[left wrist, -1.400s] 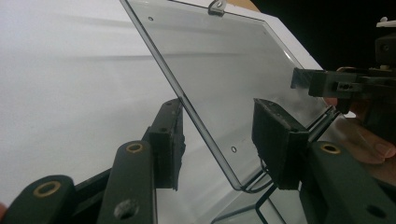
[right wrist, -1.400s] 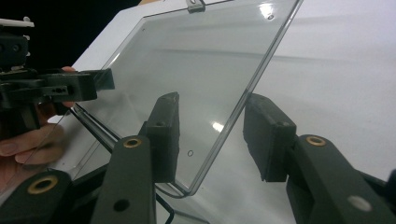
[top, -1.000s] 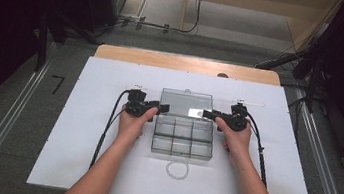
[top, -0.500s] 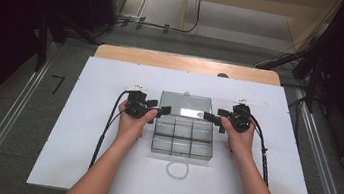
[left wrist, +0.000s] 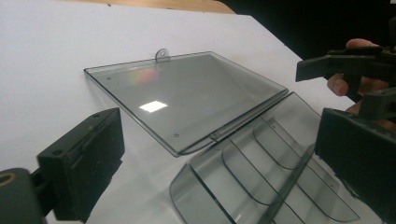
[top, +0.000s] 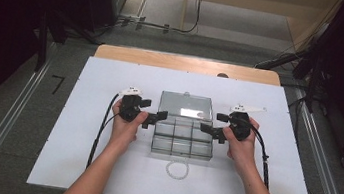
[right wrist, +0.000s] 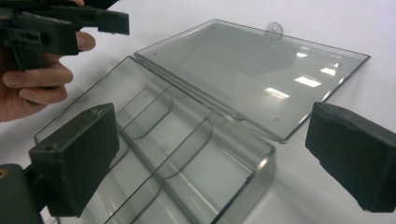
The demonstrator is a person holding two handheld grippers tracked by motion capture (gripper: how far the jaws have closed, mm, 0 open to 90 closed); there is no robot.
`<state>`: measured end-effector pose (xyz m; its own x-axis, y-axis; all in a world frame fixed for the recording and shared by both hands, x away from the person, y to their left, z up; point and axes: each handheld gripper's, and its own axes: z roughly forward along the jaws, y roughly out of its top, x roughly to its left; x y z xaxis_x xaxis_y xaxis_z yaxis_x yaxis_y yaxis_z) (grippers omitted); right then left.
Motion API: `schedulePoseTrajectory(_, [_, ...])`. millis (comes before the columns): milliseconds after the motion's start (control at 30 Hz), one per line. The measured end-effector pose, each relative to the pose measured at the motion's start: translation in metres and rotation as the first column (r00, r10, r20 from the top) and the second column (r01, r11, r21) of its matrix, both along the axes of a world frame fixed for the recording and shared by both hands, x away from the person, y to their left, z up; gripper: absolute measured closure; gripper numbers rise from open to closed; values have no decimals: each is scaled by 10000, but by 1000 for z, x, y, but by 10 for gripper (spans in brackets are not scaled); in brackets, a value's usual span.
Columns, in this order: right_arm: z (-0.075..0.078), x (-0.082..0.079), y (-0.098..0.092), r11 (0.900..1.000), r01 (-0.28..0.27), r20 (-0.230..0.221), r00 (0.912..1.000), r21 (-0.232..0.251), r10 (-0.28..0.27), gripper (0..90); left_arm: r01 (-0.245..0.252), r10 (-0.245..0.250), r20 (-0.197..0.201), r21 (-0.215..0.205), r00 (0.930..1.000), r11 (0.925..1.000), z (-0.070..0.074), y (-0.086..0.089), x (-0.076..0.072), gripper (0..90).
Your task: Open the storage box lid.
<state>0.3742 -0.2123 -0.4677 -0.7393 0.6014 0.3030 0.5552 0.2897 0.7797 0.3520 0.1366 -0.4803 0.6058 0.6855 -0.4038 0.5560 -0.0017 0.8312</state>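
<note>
A clear grey plastic compartment box (top: 183,138) lies open on the white board, its base divided into several empty cells (right wrist: 154,154). Its lid (top: 185,105) lies flat on the far side, hinged to the base (left wrist: 187,100). My left gripper (top: 155,118) hovers at the box's left edge and my right gripper (top: 213,124) at its right edge, both pointing inward. Both pairs of jaws have just been opening and stand wide, pads touching nothing (left wrist: 222,135) (right wrist: 210,135). Each gripper view also shows the other hand's gripper beyond the box.
A small loop of white beads (top: 178,170) lies just in front of the box. The white board (top: 76,155) covers a wooden table (top: 184,63); dark equipment and cables stand on the floor beyond.
Both hands have drawn a little outward from the box's sides and risen slightly. Both pairs of jaws have spread wider. The lid stays flat.
</note>
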Motion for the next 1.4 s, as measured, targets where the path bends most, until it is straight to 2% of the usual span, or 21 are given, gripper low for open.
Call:
schedulePoseTrajectory(167, [4, -11, 4, 9996, -235, 236, 9994, -149, 238, 0, 149, -149, 328, 4, 9994, 9999, 6, 3, -12, 2])
schedulePoseTrajectory(300, [6, -19, 7, 9987, -494, 344, 9982, -152, 499, 0, -177, 171, 590, 97, 9981, 9998, 10, 7, -22, 0])
schedulePoseTrajectory(433, [7, -28, 11, 9964, -803, 406, 9959, -267, 814, 0, -101, 97, 783, 38, 9969, 9999, 13, 10, -32, 0])
schedulePoseTrajectory(600, [11, -39, 16, 9946, -983, 656, 9928, -342, 1004, 0, -54, 34, 1036, 193, 9946, 9998, 14, 11, -45, 0])
schedulePoseTrajectory(800, [12, -49, 18, 9929, -1159, 761, 9901, -280, 1178, 0, -32, 1, 1148, 267, 9934, 9996, 13, 13, -55, 0])
schedulePoseTrajectory(900, [12, -54, 18, 9923, -1221, 857, 9886, -201, 1234, 0, 2, -16, 1172, 120, 9931, 9999, 12, 14, -60, 0])
schedulePoseTrajectory(1033, [10, -63, 17, 9925, -1199, 1109, 9864, -219, 1216, 0, 355, -355, 1143, 19, 9928, 9994, 9, 15, -67, 0])
schedulePoseTrajectory(1167, [8, -73, 18, 9914, -1219, 1477, 9808, -469, 1276, 0, 593, -617, 1235, 230, 9904, 9980, 8, 13, -76, 0])
schedulePoseTrajectory(1333, [8, -81, 20, 9891, -1408, 1423, 9791, -428, 1455, 0, 719, -770, 1469, 403, 9861, 9966, 7, 11, -86, 0])
schedulePoseTrajectory(1400, [8, -83, 21, 9888, -1413, 1440, 9786, -479, 1469, 0, 756, -797, 1558, 320, 9846, 9966, 7, 13, -89, 0])
